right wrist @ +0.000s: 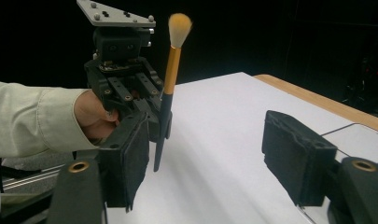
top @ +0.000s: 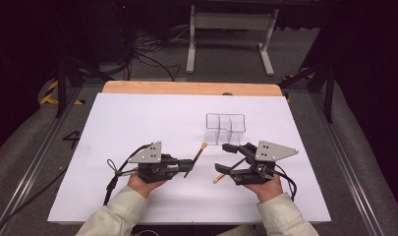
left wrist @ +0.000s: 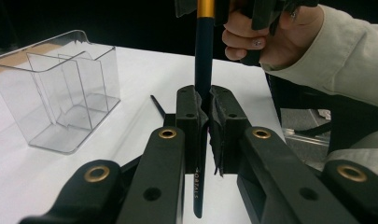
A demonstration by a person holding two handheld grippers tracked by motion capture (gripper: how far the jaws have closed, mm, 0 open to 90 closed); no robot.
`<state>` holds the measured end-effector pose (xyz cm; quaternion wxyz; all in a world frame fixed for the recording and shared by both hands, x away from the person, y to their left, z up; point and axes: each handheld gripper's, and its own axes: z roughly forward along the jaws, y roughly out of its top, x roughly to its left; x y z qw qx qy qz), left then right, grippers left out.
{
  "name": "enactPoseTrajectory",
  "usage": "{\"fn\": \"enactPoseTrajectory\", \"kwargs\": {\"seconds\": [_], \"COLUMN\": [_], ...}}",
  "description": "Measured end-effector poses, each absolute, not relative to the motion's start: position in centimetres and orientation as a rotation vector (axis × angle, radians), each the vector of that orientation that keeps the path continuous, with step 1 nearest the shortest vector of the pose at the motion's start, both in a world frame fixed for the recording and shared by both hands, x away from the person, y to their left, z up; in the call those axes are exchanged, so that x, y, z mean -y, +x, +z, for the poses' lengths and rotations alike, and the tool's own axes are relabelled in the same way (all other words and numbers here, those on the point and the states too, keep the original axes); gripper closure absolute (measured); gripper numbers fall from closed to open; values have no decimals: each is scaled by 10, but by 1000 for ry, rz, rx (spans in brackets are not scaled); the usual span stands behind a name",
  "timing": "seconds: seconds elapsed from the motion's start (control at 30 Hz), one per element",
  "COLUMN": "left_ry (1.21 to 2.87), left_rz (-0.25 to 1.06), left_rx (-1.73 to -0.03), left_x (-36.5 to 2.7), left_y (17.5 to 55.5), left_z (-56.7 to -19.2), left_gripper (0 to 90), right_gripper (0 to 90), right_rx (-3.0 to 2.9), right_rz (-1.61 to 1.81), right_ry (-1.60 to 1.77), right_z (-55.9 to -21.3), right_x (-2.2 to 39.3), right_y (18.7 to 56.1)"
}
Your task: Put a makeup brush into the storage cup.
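A makeup brush (top: 197, 156) with a dark handle, a gold ferrule and a pale orange tuft stands nearly upright, tuft end up. My left gripper (top: 184, 167) is shut on its dark handle; in the left gripper view the jaws (left wrist: 204, 109) clamp the handle (left wrist: 204, 60) between the pads. My right gripper (top: 222, 157) faces it from the right with its jaws wide apart and nothing between them. In the right gripper view its pads (right wrist: 130, 158) frame bare white table, and the left gripper (right wrist: 161, 126) with the brush (right wrist: 171, 70) shows beyond them.
A clear plastic organiser (top: 225, 129) with several compartments stands just behind the right gripper, also in the left gripper view (left wrist: 60, 93). A thin stick with a tan end (top: 218, 178) lies on the white table sheet (top: 137, 118) under the right gripper.
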<state>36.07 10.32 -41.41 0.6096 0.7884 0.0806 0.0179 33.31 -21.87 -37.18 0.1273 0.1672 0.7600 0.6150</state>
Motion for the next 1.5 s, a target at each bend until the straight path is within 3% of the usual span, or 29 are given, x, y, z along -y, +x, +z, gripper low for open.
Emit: {"fn": "enactPoseTrajectory", "kwargs": {"seconds": [0.73,1.27,1.5], "left_ry": [1844,1857,1867], "left_rz": [67,64,74], "left_rx": [-186,-187,-172], "left_x": [-96,-94,-93], "left_y": [358,357,355], "left_z": [-417,-417,-417], "left_gripper": [827,827,827], "right_gripper": [530,800,836], "right_rx": [-2297,-2293,-2305], "right_rz": [1825,1836,1883], "right_ry": [456,494,521], "right_z": [-370,-367,-366], "right_x": [186,183,183], "right_y": [343,344,343]}}
